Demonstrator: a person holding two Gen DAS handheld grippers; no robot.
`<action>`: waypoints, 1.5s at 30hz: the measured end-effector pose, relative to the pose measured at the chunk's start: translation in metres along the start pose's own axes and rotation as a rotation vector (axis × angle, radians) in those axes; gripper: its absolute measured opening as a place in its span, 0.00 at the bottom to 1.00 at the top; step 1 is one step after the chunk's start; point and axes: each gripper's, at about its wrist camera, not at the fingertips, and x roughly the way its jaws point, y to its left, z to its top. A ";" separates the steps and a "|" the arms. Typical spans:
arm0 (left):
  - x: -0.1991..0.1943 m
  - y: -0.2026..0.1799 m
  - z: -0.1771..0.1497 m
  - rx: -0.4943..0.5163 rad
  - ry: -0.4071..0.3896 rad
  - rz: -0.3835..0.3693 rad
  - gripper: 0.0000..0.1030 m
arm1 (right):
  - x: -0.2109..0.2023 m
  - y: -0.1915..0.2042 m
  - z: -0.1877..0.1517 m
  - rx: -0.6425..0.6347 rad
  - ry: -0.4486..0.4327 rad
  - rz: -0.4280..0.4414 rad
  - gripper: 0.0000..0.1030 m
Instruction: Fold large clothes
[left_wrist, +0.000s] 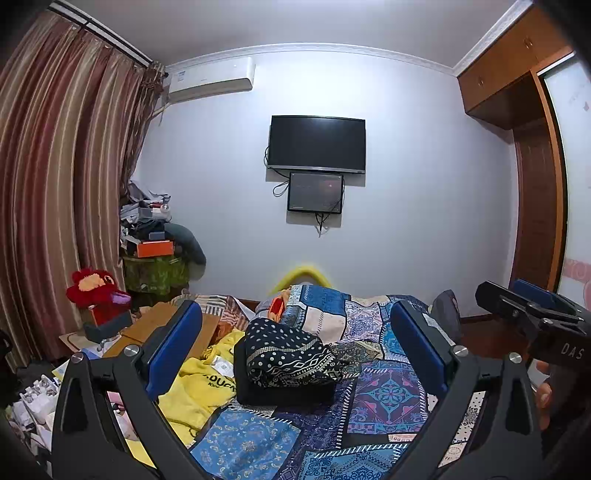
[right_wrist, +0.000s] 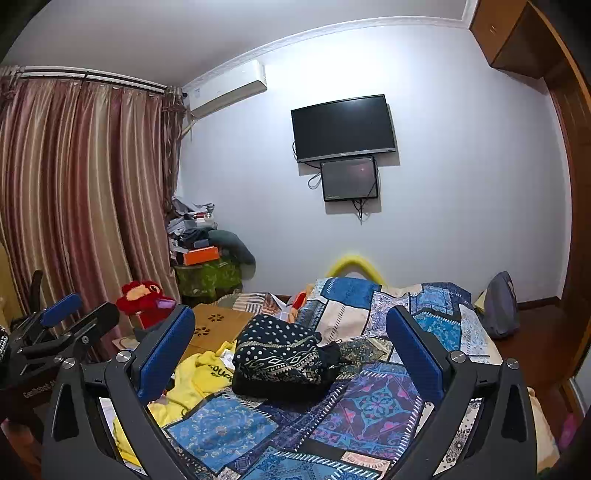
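Observation:
A dark garment with white dots and patterned bands (left_wrist: 288, 356) lies folded in a bundle on a black folded piece (left_wrist: 284, 393), on the bed's blue patchwork cover (left_wrist: 388, 391). It also shows in the right wrist view (right_wrist: 280, 356). A yellow garment (left_wrist: 195, 391) lies crumpled to its left, also in the right wrist view (right_wrist: 188, 384). My left gripper (left_wrist: 295, 332) is open and empty, held above the bed short of the bundle. My right gripper (right_wrist: 291, 332) is open and empty, likewise short of it. The right gripper shows at the left view's right edge (left_wrist: 532, 310).
A brown board (right_wrist: 218, 325) and a red plush toy (right_wrist: 146, 299) sit at the bed's left. A cluttered stand (right_wrist: 207, 258) is by the curtain (right_wrist: 74, 206). A TV (right_wrist: 343, 127) hangs on the far wall. A grey bag (right_wrist: 500, 306) stands at right by the wardrobe (left_wrist: 535, 206).

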 end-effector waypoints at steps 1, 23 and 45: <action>0.001 0.000 -0.001 0.001 0.003 0.003 0.99 | -0.001 0.001 -0.003 -0.001 0.003 0.001 1.00; 0.016 -0.003 -0.012 0.002 0.048 0.001 1.00 | -0.002 0.005 -0.004 0.000 0.044 -0.009 1.00; 0.021 0.003 -0.013 -0.024 0.079 -0.023 1.00 | 0.001 0.009 -0.003 -0.016 0.063 -0.012 1.00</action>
